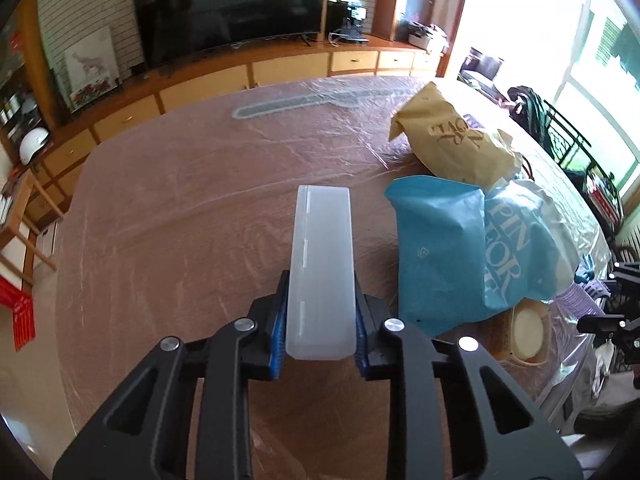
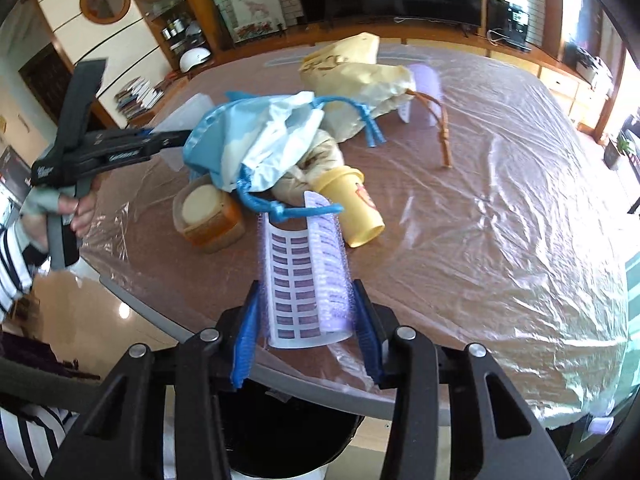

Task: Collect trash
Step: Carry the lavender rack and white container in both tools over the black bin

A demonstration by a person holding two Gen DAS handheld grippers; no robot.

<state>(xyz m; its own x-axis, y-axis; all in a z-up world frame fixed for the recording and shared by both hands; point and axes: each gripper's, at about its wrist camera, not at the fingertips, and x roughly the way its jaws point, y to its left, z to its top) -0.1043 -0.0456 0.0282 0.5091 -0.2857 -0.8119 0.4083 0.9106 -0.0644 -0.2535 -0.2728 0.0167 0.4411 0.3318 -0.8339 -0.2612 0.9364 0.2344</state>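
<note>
Both grabs were made — left gripper [image 1: 320, 320] clamped the frosted translucent plastic box [image 1: 321, 268], right gripper [image 2: 306, 320] squeezed the lilac mesh roller with its printed label [image 2: 306, 276] at the table edge. Next, I'd guess: lift and bin them.

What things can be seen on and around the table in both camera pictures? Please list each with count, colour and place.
translucent box: 1, milky white, between the left pads
purple roller: 1, lilac with a white label, between the right pads, at the table's near edge
blue bag: 1, blue and white, middle of the pile
tan bag: 1, beige, far side of the pile
yellow cup: 1, yellow, lying on its side
round tub: 1, brown with pale lid, beside the cup
table: 1, brown under clear plastic film
television: 1, black, on the far cabinet
left hand-held gripper: shut on the box
right hand-held gripper: shut on the roller
</note>
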